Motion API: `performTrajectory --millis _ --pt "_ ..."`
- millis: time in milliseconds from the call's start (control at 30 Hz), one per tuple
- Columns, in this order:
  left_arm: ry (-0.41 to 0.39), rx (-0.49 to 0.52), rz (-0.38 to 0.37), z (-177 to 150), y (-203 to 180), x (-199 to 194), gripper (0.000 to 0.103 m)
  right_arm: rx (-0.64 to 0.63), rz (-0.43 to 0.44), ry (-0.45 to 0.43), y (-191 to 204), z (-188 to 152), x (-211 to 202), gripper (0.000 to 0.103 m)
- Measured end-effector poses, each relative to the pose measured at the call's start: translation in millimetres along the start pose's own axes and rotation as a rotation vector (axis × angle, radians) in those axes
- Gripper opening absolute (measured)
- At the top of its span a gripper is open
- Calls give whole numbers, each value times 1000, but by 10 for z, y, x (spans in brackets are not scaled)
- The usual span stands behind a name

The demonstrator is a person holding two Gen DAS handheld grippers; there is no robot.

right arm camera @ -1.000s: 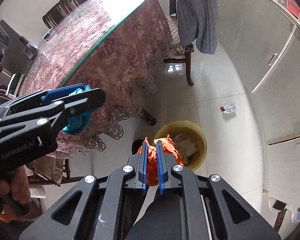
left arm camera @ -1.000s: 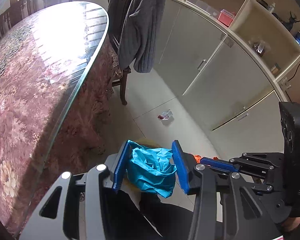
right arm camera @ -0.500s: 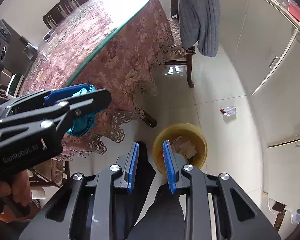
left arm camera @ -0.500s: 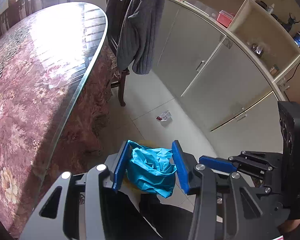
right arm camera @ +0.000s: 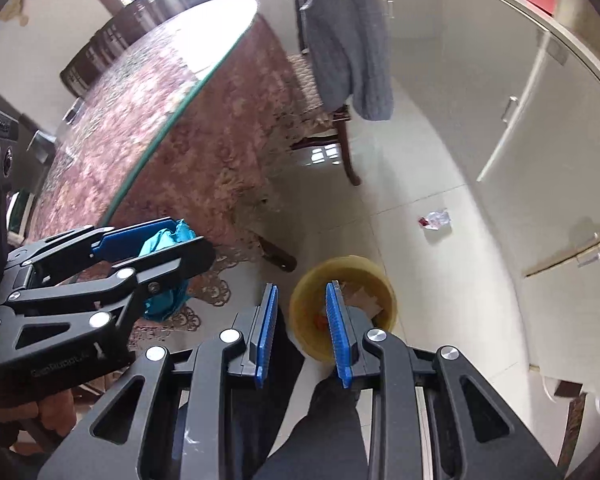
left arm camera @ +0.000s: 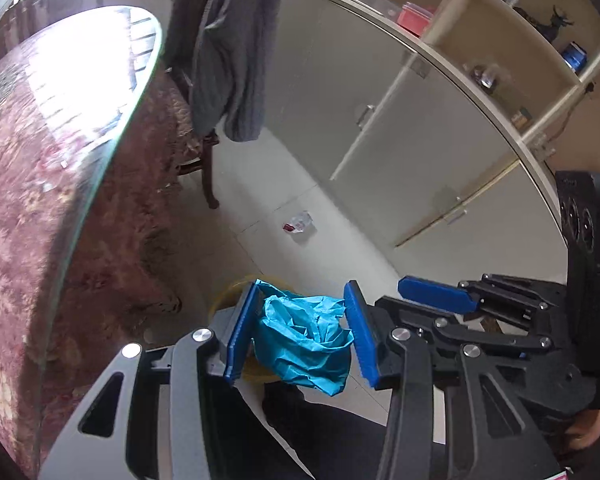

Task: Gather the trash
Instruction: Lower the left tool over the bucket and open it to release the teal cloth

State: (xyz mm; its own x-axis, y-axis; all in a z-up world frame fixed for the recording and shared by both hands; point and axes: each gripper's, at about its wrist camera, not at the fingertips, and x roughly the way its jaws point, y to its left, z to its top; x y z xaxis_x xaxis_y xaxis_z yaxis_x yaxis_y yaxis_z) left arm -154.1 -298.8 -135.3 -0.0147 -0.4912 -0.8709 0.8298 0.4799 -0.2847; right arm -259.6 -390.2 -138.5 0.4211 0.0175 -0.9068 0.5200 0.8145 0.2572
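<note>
My left gripper (left arm camera: 300, 332) is shut on a crumpled blue glove (left arm camera: 306, 344) and holds it above the floor; it also shows in the right wrist view (right arm camera: 156, 248) at the left. My right gripper (right arm camera: 300, 330) is open and empty, hanging over the near edge of the yellow bin (right arm camera: 376, 280). The bin holds paper scraps and an orange piece (right arm camera: 321, 319). In the left wrist view only the bin's rim (left arm camera: 224, 300) shows behind the glove. A small clear wrapper with red (right arm camera: 434, 220) lies on the floor beyond the bin, also in the left wrist view (left arm camera: 298, 223).
A round table with a floral cloth and glass top (right arm camera: 160, 128) stands to the left. A chair with a grey garment (right arm camera: 348, 40) is beyond it. White cabinets (right arm camera: 520, 100) line the right side. My dark trouser leg (right arm camera: 324, 420) is below the grippers.
My right gripper opened and let go of the orange piece, which now lies in the bin. The left gripper still holds the blue glove and both views shifted a little.
</note>
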Motion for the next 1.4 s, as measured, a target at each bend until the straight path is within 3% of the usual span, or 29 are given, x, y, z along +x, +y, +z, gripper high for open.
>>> performTrajectory --millis 600,1400 --pt "108 60 -44 -41 -299 344 47 116 -25 -23 -452 -135 -147 26" --pt "136 53 -43 -92 -256 408 51 105 -21 -23 -445 -52 -129 26"
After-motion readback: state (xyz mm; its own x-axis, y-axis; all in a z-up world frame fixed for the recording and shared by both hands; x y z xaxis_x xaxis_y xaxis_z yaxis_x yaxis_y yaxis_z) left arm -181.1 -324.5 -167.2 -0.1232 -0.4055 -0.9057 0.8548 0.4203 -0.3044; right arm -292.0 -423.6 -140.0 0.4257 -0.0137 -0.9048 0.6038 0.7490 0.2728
